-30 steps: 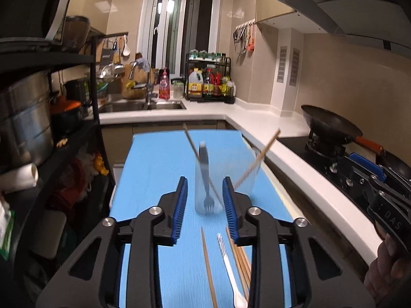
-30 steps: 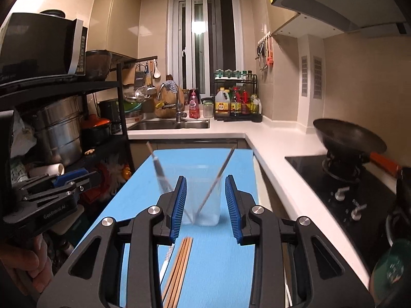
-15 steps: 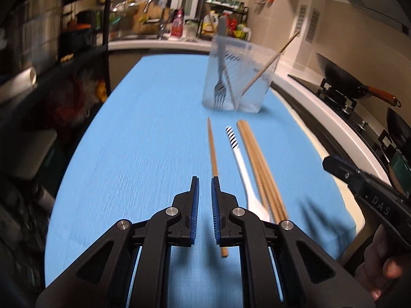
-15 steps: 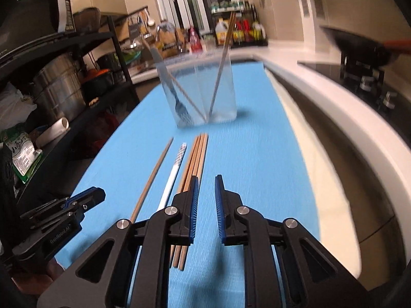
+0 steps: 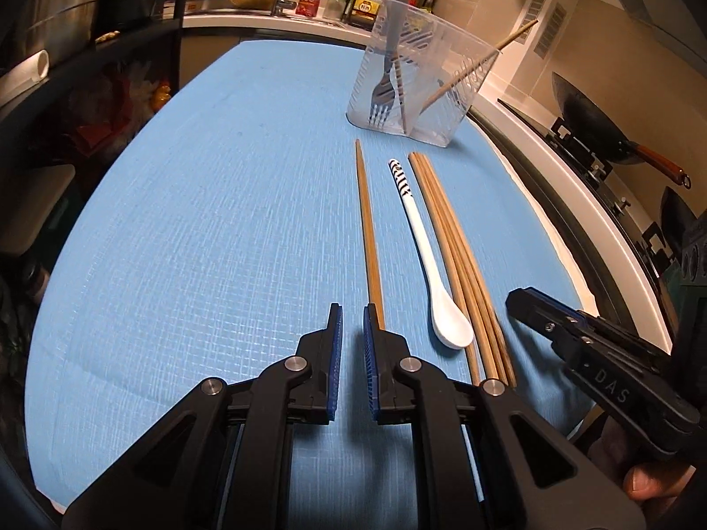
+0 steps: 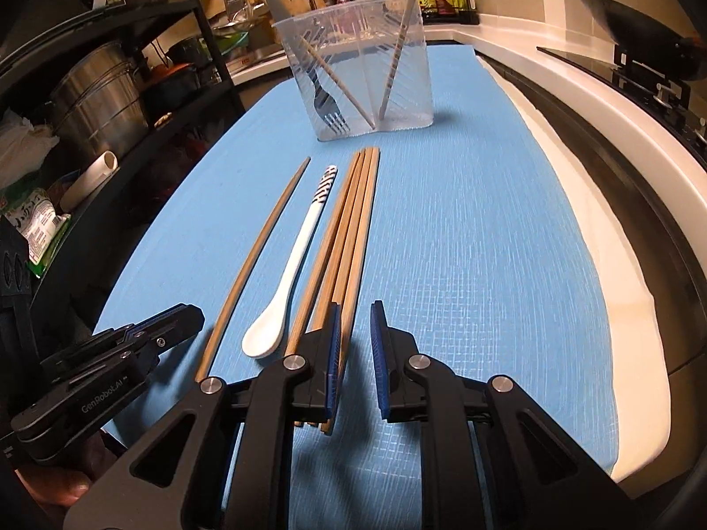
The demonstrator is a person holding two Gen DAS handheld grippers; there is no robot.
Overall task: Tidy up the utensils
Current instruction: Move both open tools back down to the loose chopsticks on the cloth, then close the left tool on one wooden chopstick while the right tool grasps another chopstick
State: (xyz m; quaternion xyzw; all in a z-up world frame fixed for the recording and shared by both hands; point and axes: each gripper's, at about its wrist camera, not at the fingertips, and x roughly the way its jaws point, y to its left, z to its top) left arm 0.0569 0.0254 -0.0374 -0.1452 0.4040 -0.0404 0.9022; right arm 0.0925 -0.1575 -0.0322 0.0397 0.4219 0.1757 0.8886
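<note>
A clear plastic holder [image 5: 420, 75] [image 6: 360, 70] stands on the blue mat and holds a fork [image 5: 385, 84] and two chopsticks. In front of it lie a single chopstick [image 5: 369, 229] [image 6: 256, 260], a white spoon [image 5: 426, 256] [image 6: 294, 265] and a bundle of several chopsticks [image 5: 459, 265] [image 6: 349, 238]. My left gripper [image 5: 352, 322] is nearly closed and empty, low over the mat just left of the single chopstick's near end. My right gripper [image 6: 355, 322] is slightly open and empty, its left finger over the bundle's near end.
The blue mat [image 5: 199, 221] covers a narrow table. A black shelf rack with pots [image 6: 101, 101] stands on the left. A white counter [image 6: 618, 141] with a stove and wok [image 5: 587, 123] runs along the right. A sink area lies beyond.
Both grippers have dropped lower and closer to the near ends of the utensils. The jaws, wide a second ago, have narrowed. The utensils have not moved.
</note>
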